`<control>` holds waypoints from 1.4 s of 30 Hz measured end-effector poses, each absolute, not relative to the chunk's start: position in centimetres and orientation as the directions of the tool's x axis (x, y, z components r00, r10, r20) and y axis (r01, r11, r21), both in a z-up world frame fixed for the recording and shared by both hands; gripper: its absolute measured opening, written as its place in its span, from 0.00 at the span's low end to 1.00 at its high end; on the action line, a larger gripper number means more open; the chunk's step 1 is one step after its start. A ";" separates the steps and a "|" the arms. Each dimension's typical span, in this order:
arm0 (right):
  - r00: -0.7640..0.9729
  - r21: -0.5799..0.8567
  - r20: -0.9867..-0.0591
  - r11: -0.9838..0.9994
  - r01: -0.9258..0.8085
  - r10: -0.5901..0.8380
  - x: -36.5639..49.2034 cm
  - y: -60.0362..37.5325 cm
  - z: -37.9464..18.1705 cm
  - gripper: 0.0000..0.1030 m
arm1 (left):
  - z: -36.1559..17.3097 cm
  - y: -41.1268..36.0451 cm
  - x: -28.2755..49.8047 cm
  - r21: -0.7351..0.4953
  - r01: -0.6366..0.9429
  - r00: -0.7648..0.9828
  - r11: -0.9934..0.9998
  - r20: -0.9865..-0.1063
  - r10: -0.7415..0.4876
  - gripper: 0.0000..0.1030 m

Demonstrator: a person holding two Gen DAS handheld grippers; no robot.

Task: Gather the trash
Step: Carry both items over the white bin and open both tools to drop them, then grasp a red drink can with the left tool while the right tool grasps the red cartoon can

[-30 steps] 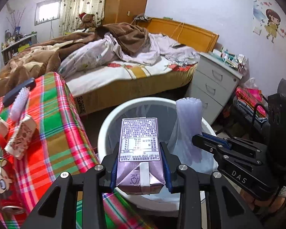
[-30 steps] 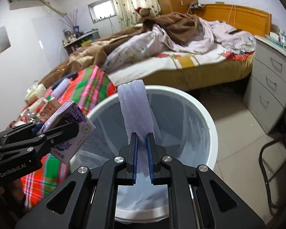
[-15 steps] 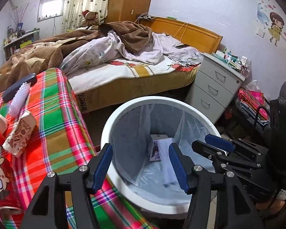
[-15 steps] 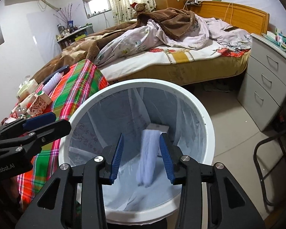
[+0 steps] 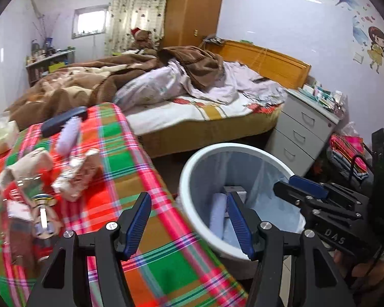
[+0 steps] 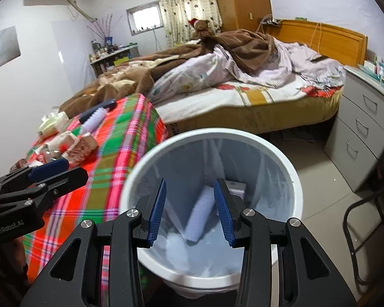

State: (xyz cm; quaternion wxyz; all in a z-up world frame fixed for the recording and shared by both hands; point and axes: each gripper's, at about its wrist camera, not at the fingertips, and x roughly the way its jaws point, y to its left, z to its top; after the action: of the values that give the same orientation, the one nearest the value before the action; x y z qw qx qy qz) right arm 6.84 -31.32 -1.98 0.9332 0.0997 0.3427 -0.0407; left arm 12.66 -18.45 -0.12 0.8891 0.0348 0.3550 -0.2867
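I count one white trash bin (image 6: 291, 179), lined with a thin clear bag, and two pieces of trash inside it: a pale lilac ridged strip (image 6: 201, 215) leaning upright against the liner, and a small carton (image 6: 236, 188) behind it, mostly hidden (I see only its pale top edge). My left gripper (image 5: 189, 223) hangs over the edge of the plaid tablecloth (image 5: 120, 158) beside the bin, jaws parted about halfway, nothing between them. My right gripper (image 6: 189, 212) sits above the bin mouth, jaws likewise apart and empty. Two crumpled cartons (image 6: 75, 145) lie on the cloth, near one hairbrush (image 6: 96, 116).
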 end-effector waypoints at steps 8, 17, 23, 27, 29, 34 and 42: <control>0.797 0.166 -0.602 0.984 0.061 0.052 7.4 -27.5 -0.6 0.40 | 1.0 -12.6 11.8 -0.134 0.442 0.657 0.887 -0.624 -0.422 0.61; 0.793 0.192 -0.592 0.981 -0.035 0.144 9.1 -22.9 -0.7 0.49 | 1.2 -4.8 12.3 -0.130 0.306 0.720 0.943 -0.617 -0.319 0.62; 0.765 0.202 -0.614 0.976 -0.087 0.195 10.4 -19.6 -1.4 0.49 | 0.9 1.3 12.8 -0.143 0.201 0.754 0.969 -0.609 -0.246 0.66; 0.741 0.204 -0.627 0.969 -0.138 0.238 10.7 -17.2 -1.9 0.49 | 0.6 5.2 13.5 -0.133 0.132 0.768 0.982 -0.613 -0.186 0.66; 0.727 0.206 -0.640 0.967 -0.151 0.250 11.0 -16.2 -2.2 0.49 | 0.4 7.1 13.7 -0.136 0.101 0.772 0.986 -0.614 -0.164 0.66; 0.698 0.211 -0.663 0.962 -0.172 0.271 12.1 -14.1 -2.8 0.49 | 0.1 11.0 14.3 -0.134 0.048 0.778 0.990 -0.617 -0.121 0.66; 0.671 0.190 -0.696 0.966 -0.174 0.257 13.9 -11.3 -3.4 0.49 | -0.4 16.6 16.2 -0.109 -0.020 0.774 0.994 -0.630 -0.053 0.66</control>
State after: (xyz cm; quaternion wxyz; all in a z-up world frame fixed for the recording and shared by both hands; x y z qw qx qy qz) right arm 13.92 -11.26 -3.44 0.9124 0.0539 0.3881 0.1180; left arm 16.23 16.63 -0.38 0.9403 -0.0548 0.3357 -0.0088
